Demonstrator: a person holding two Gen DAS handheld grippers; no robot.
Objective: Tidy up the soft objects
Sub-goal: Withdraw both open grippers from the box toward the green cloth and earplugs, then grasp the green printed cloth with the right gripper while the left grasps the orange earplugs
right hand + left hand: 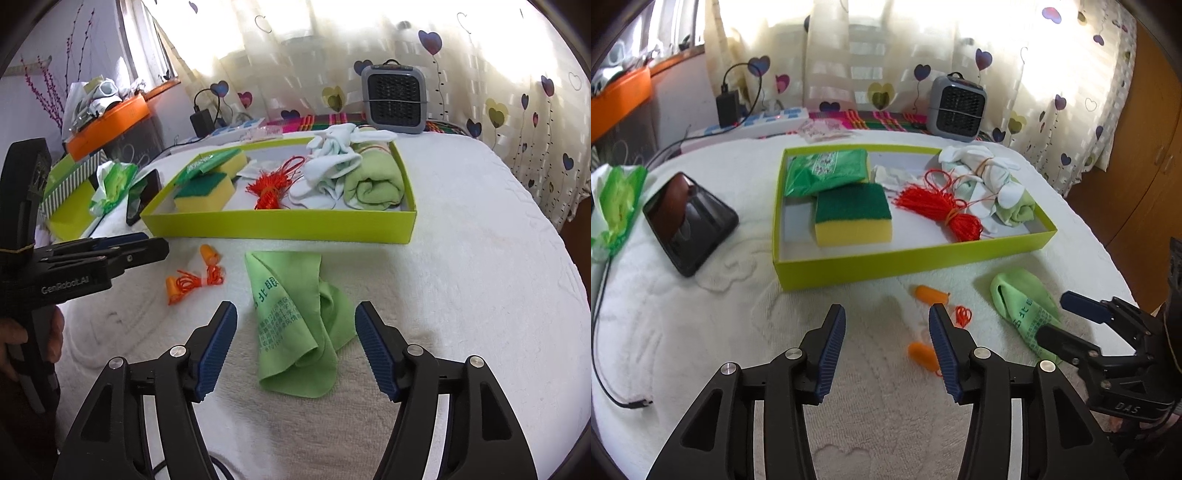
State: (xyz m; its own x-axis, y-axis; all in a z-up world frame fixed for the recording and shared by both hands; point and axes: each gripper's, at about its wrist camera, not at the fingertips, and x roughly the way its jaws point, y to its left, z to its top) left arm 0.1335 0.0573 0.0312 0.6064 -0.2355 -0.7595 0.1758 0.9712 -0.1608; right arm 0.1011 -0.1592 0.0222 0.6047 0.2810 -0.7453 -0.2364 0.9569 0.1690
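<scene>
My right gripper [295, 347] jaws stand spread, the green cloth [295, 325] lying untouched between them on the bed [480, 277]. My left gripper [886, 350] jaws gape beside the orange earplugs [923, 352].

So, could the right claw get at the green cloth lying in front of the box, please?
Probably yes: the right claw is open with the green cloth lying flat between its fingers, nothing covering it.

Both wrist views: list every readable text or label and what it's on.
"GenRobot.AI": side of the left claw, right wrist view.
"DAS": body of the right claw, left wrist view.
"北眼": large print on the green cloth; the smaller lines below it are too small to read.
Green packet in the yellow-green box: print blurred, unreadable.
</scene>
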